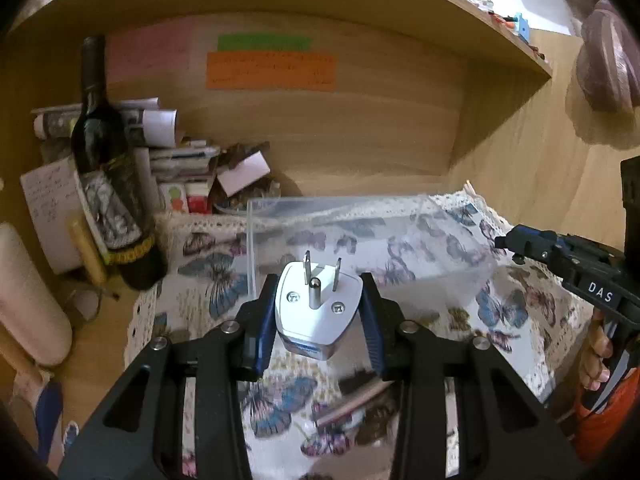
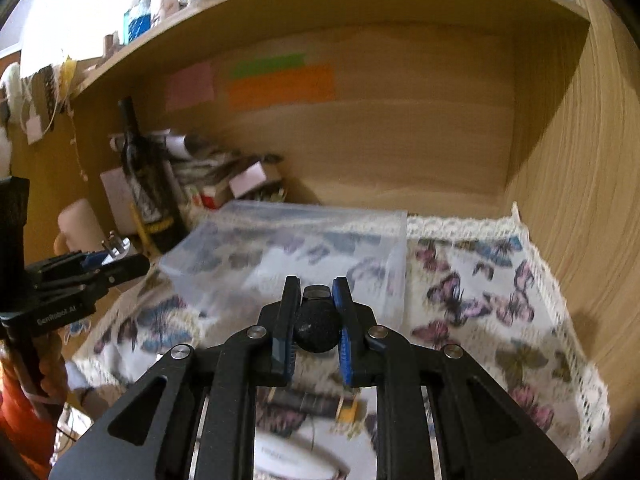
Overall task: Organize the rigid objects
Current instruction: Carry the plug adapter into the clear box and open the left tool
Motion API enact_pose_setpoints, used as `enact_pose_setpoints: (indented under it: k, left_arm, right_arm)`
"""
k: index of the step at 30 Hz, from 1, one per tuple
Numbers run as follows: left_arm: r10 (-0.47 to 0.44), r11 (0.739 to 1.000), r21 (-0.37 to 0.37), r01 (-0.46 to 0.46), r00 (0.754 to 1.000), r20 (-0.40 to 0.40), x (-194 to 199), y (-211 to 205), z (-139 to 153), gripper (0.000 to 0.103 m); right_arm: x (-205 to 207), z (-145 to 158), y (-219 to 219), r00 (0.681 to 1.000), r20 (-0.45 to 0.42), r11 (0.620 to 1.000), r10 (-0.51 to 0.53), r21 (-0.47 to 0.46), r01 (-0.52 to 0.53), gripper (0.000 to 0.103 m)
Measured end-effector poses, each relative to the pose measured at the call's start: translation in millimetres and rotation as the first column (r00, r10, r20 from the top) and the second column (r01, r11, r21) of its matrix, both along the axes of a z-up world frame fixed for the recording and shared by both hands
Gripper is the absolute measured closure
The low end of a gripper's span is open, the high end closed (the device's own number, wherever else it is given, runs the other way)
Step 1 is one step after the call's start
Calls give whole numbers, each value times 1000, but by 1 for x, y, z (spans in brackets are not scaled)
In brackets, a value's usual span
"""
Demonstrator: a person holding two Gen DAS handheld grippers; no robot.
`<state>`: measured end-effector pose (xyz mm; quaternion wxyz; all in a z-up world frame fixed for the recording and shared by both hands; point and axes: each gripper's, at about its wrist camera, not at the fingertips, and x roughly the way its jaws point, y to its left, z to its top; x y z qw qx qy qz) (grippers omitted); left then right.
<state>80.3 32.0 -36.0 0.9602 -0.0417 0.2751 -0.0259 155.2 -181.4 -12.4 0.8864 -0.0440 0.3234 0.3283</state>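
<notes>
My left gripper (image 1: 318, 284) is shut on a white plug adapter (image 1: 316, 308) with three metal prongs pointing forward, held above the butterfly cloth just short of a clear plastic box (image 1: 360, 236). My right gripper (image 2: 316, 292) is shut on a small black round knob-like object (image 2: 317, 330) with a metal end, held in front of the same clear box (image 2: 288, 248). The left gripper with the adapter also shows at the left of the right wrist view (image 2: 116, 258). The right gripper shows at the right edge of the left wrist view (image 1: 504, 242).
A dark wine bottle (image 1: 108, 176) stands at the left with stacked papers and boxes (image 1: 180, 160) behind it. A butterfly-print cloth (image 2: 500, 304) covers the shelf floor. Wooden walls enclose the back and right. Loose items lie on the cloth below the grippers.
</notes>
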Motion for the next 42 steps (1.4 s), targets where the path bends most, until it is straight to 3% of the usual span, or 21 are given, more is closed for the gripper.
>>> enact_pose_setpoints:
  k: [11, 22, 29, 37, 40, 42]
  left_arm:
    - [-10, 1000, -8, 10, 997, -70, 65, 11, 3, 65]
    - [-71, 997, -7, 72, 968, -239, 121, 7, -35, 65]
    - [-73, 996, 31, 84, 960, -270, 131, -1, -47, 65]
    - [-60, 996, 52, 77, 960, -274, 134, -4, -47, 65]
    - [-59, 996, 53, 77, 959, -278, 134, -4, -47, 62]
    - [-60, 996, 52, 77, 958, -280, 133, -5, -46, 57]
  right_arm:
    - [50, -1, 30, 1000, -26, 999, 15, -33, -15, 88]
    - [91, -54, 61, 986, -163, 985, 33, -160, -59, 88]
    - [101, -75, 72, 976, -212, 974, 50, -204, -94, 88]
    - [96, -77, 80, 976, -205, 966, 76, -227, -123, 87]
    - [93, -73, 81, 978, -194, 967, 79, -225, -123, 77]
    - [91, -68, 79, 982, -173, 970, 77, -215, -114, 60]
